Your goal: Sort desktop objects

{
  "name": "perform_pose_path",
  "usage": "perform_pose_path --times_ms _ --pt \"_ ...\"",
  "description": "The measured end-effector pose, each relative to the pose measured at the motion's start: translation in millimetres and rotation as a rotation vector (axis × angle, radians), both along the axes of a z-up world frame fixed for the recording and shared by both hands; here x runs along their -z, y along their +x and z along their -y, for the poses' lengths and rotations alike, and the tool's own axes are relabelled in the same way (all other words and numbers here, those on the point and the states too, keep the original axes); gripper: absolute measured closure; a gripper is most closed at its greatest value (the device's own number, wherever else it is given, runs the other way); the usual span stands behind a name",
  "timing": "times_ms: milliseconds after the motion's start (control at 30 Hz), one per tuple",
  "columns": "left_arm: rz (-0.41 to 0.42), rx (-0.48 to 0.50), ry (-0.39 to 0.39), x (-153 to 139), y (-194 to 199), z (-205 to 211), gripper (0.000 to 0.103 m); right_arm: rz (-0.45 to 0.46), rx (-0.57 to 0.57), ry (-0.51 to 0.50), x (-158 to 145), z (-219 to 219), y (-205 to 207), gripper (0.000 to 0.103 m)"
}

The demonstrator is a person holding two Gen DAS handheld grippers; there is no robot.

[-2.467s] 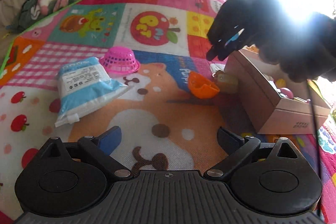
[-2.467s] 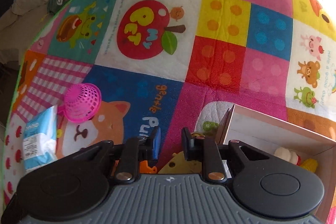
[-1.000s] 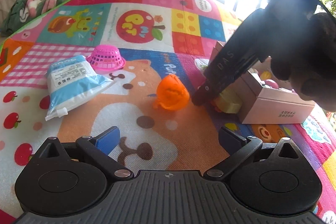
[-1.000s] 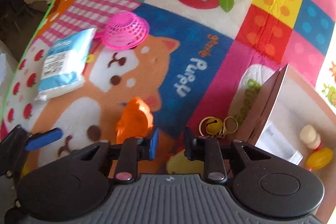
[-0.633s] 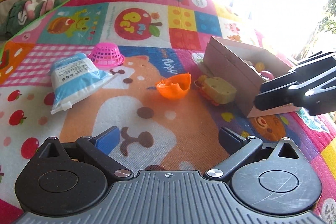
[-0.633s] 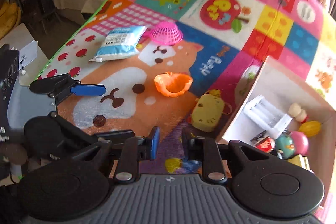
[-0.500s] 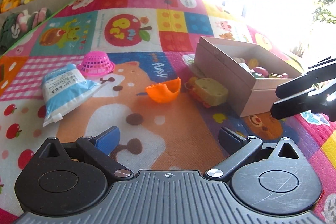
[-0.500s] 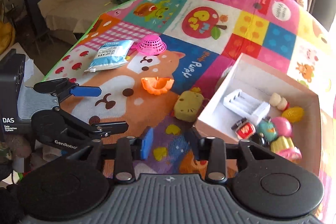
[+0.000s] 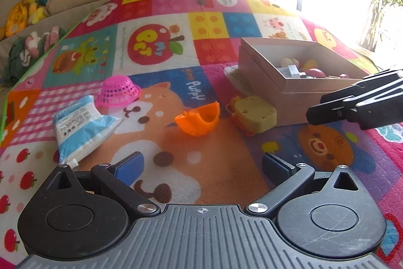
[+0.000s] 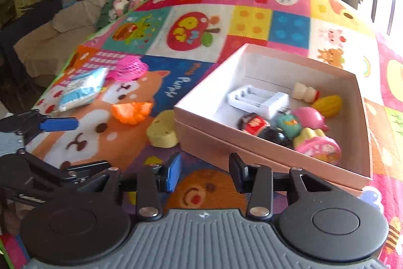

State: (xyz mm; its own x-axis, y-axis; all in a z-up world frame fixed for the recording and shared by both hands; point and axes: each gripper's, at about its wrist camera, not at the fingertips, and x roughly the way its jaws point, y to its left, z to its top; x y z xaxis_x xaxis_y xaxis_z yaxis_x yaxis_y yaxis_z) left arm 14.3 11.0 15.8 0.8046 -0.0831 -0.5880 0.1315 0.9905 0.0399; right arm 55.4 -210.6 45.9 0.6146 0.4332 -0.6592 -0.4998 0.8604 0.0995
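The right claw point(image 10: 204, 174), which 2.5 s ago hangs low over the play mat point(image 9: 161, 17) with its fingers nearly together by the cardboard box point(image 10: 252, 143), now sits pulled back and higher, its jaws parted and holding nothing. The orange cup-shaped toy point(image 9: 199, 120), knocked onto its side 1 s ago, now lies mouth-up on the mat just beside the yellow toy point(image 9: 254, 115). The left claw point(image 9: 202, 163) has also drawn back and up, so the whole box and its contents come into its view.
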Motion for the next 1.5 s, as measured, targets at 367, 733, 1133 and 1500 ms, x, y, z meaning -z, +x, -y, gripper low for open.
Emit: perform_pose_path --times_ms 367,733,1133,1500 --pt "0.012 -0.2 -0.078 -9 -8 -56 0.0 0.169 0.053 -0.151 25 -92 -9 0.061" --pt "-0.002 -0.197 -0.129 -4 -15 -67 0.0 0.141 -0.002 -0.131 14 -89 -24 0.068" --pt "-0.001 -0.143 -0.126 -11 2 -29 0.001 0.114 0.06 -0.124 -2 6 -69 0.088" --pt "-0.006 -0.26 -0.096 -21 -5 -51 0.0 0.048 -0.037 -0.121 30 -92 -24 0.033"
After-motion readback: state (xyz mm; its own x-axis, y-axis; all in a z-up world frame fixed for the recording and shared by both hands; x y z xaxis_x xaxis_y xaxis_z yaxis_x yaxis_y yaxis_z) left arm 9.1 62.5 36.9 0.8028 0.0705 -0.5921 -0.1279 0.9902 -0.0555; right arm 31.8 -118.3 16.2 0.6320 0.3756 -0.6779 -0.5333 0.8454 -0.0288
